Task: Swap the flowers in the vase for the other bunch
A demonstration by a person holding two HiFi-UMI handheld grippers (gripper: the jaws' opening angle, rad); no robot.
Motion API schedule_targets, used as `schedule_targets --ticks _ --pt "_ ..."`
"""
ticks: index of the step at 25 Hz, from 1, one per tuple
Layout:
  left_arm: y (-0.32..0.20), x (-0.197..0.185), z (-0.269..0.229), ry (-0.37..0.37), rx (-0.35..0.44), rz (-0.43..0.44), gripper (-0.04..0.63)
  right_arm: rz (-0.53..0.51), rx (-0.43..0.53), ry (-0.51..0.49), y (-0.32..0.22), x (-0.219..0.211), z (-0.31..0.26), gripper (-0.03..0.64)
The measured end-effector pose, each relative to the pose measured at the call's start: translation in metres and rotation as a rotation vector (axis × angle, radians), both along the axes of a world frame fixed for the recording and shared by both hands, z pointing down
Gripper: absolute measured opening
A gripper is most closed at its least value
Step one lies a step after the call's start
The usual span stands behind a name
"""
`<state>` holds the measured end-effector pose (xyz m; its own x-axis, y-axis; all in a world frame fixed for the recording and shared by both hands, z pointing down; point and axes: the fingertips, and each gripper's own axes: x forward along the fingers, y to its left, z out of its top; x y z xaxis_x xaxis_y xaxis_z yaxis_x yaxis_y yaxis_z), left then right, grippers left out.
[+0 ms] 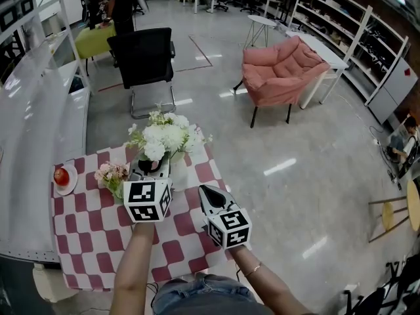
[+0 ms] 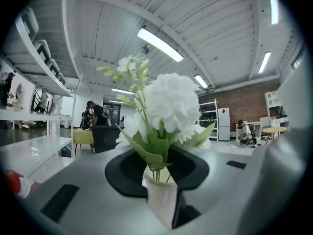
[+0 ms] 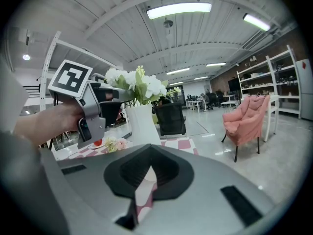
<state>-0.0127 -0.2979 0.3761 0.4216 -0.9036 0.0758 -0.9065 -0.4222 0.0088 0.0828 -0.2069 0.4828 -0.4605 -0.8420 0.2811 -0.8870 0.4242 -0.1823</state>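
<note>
A bunch of white flowers (image 1: 168,136) stands in a white vase (image 1: 178,172) at the far side of the checked table (image 1: 98,241). My left gripper (image 1: 151,165) points level at the stems just above the vase's rim. In the left gripper view the stems (image 2: 156,172) sit between its jaws, which are shut on them from both sides, with the vase (image 2: 161,202) showing below. A pink bunch (image 1: 111,174) lies on the cloth left of the vase. My right gripper (image 1: 209,191) hovers right of the vase, shut and empty (image 3: 148,168).
A red apple (image 1: 62,176) rests on a small plate (image 1: 68,188) at the table's far left corner. A black chair (image 1: 141,61) stands beyond the table, a pink armchair (image 1: 282,74) farther right. White shelving (image 1: 39,90) runs along the left.
</note>
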Motion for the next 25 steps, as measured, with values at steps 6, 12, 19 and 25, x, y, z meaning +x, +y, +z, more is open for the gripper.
schedule_targets --ticks 6,12,19,25 --pt "0.000 0.003 -0.014 0.022 0.026 0.009 0.100 0.000 0.005 0.002 0.000 0.001 -0.005 0.011" --pt "0.003 0.001 -0.032 0.051 0.055 0.017 0.095 -0.002 0.009 0.004 0.001 -0.002 -0.009 0.011" --pt "0.011 0.003 -0.049 0.069 0.086 0.017 0.089 -0.010 0.031 0.003 0.007 -0.003 -0.016 0.011" --pt "0.020 0.001 -0.072 0.095 0.139 0.011 0.084 -0.015 0.048 0.003 0.015 -0.004 -0.018 0.011"
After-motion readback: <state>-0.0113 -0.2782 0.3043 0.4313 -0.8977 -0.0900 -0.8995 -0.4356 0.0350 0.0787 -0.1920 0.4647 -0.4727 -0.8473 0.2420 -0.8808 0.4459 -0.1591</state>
